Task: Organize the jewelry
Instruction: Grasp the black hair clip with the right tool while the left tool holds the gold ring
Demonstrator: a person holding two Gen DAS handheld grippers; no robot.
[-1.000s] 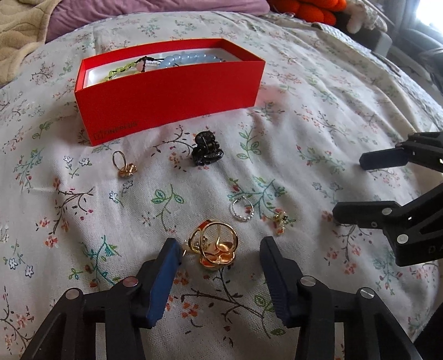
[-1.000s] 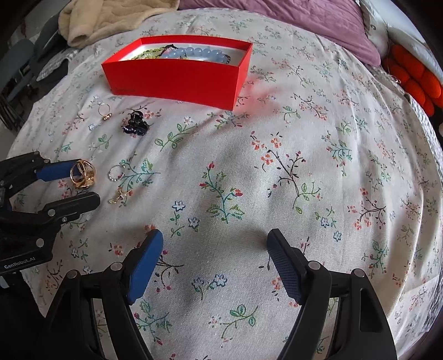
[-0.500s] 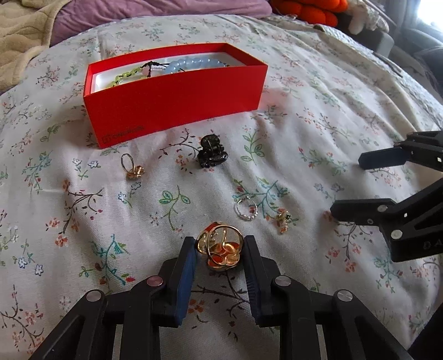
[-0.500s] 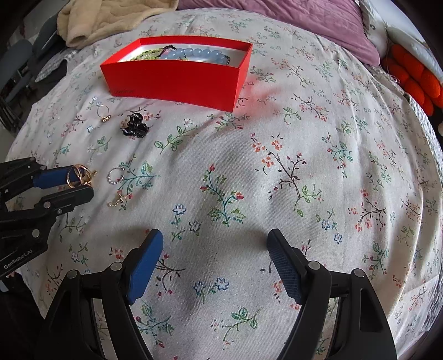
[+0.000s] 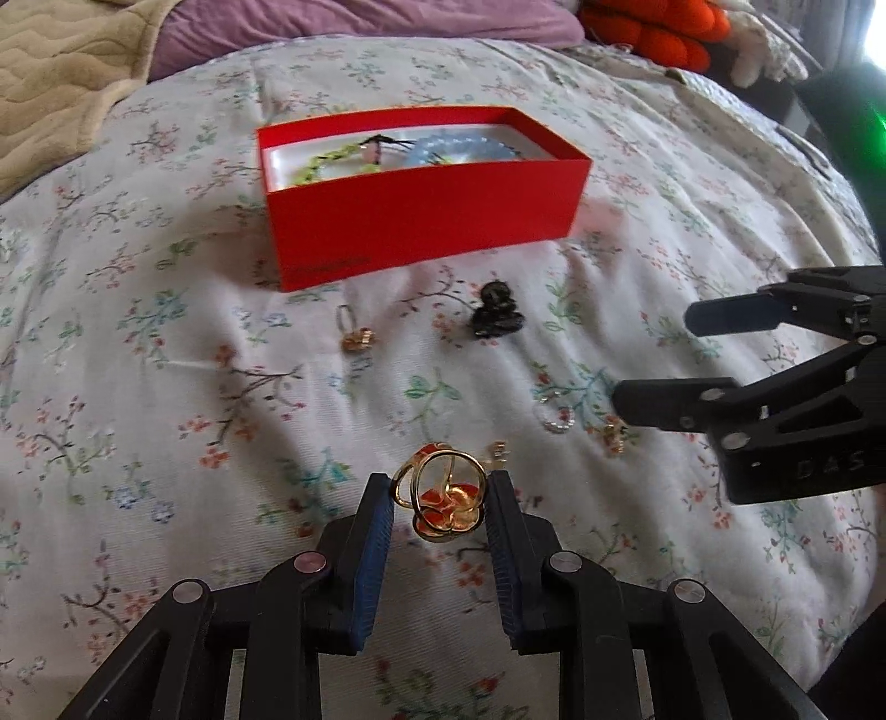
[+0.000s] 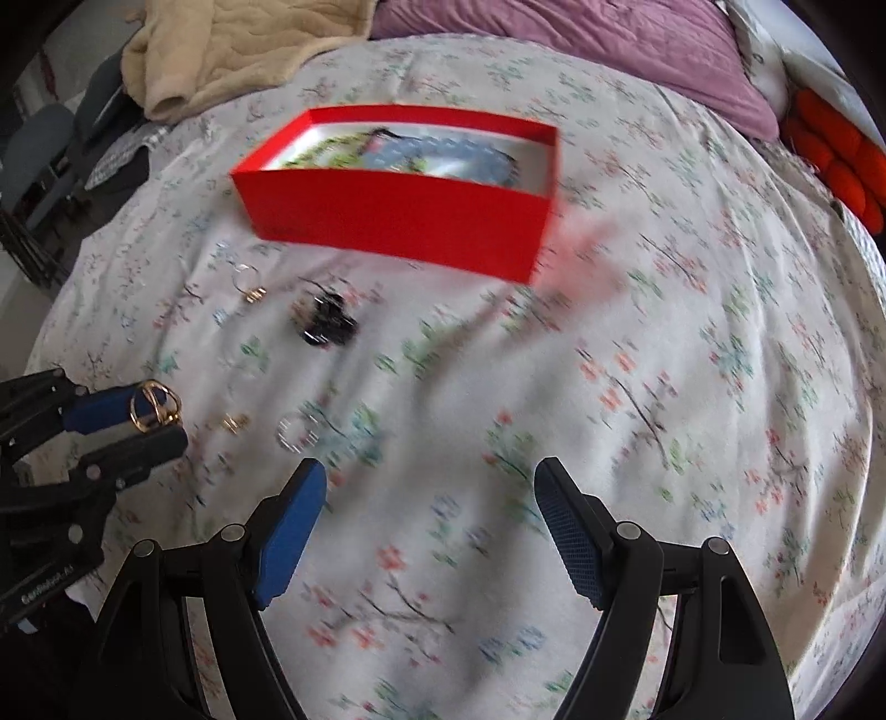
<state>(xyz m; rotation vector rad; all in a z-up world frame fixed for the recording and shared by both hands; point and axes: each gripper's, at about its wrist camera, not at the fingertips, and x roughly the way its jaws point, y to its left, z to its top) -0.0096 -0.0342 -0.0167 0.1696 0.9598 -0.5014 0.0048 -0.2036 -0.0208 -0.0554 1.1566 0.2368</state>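
Left gripper [image 5: 440, 507] clamped on gold wire-loop ring [image 5: 443, 501], red cardboard box [image 5: 421, 221] at twelve o'clock; right gripper [image 6: 429, 512] spread wide, holding nothing.

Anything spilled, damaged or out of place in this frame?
Nothing damaged. Several small pieces lie loose on the floral bedspread outside the red box: a dark clip, a pearl ring and a gold ring.

A floral bedspread [image 5: 166, 387] covers the bed; a purple pillow [image 6: 609, 50] and beige blanket [image 6: 232, 50] lie at its head.
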